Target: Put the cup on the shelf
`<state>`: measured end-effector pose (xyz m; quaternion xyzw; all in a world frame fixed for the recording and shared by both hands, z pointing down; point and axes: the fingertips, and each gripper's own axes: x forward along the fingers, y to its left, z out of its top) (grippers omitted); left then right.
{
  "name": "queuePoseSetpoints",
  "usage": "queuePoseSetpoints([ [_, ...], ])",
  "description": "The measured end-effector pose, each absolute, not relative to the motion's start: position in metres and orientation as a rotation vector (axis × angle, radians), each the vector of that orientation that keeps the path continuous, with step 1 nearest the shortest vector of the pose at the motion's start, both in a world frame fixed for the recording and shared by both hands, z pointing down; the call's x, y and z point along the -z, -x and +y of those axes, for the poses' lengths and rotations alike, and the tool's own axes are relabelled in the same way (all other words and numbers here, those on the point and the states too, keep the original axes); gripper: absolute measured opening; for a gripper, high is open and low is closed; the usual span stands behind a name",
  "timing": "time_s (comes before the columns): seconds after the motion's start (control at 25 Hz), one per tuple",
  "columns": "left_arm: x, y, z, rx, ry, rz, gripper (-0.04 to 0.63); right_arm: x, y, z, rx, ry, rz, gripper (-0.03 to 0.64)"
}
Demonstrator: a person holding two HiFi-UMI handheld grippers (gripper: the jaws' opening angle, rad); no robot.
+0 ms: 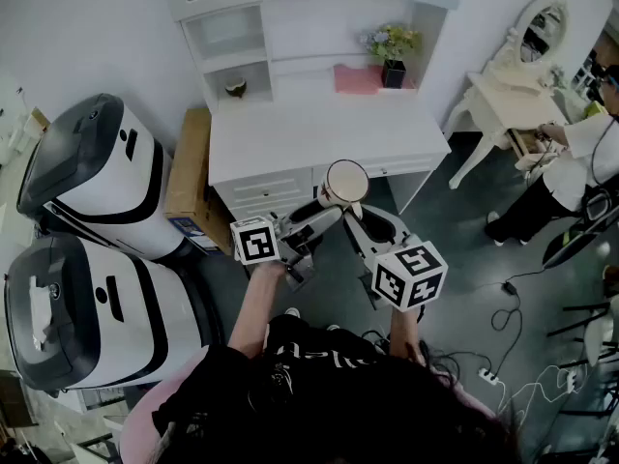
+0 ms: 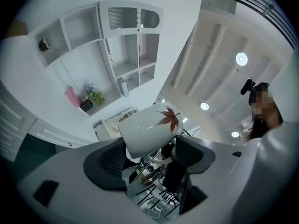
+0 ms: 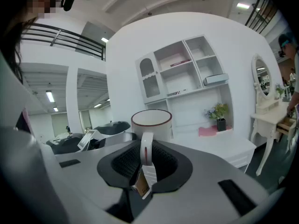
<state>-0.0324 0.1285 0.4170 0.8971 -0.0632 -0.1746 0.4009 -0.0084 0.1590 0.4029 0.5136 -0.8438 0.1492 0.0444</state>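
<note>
A white cup [image 1: 345, 182] with a dark rim and a red leaf print [image 2: 169, 118] hangs in the air over the front edge of the white desk [image 1: 319, 133]. My right gripper [image 1: 356, 213] is shut on the cup's handle [image 3: 146, 150], and a small tag dangles below it. My left gripper [image 1: 324, 211] comes in from the left with its jaws wide. The cup's body [image 2: 147, 129] sits between them, and I see no pad pressing on it. The white shelf unit [image 1: 290, 27] stands at the back of the desk, its cubbies [image 3: 182, 73] mostly bare.
Two white-and-black machines [image 1: 106, 182] and a cardboard box [image 1: 191, 177] stand left of the desk. A potted plant [image 1: 392, 61] and a pink item [image 1: 353, 78] sit on the desk's back right. A dressing table [image 1: 513, 95], a person [image 1: 580, 162] and floor cables [image 1: 503, 336] are at right.
</note>
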Motion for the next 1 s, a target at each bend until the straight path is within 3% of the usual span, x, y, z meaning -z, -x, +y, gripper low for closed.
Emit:
queuePoseSetpoints([
  [1.0,-0.438,-0.040,0.151,0.428,-2.222,-0.167,0.336,-0.420,-0.064,0.181,-0.485,-1.551,-2.561,0.091],
])
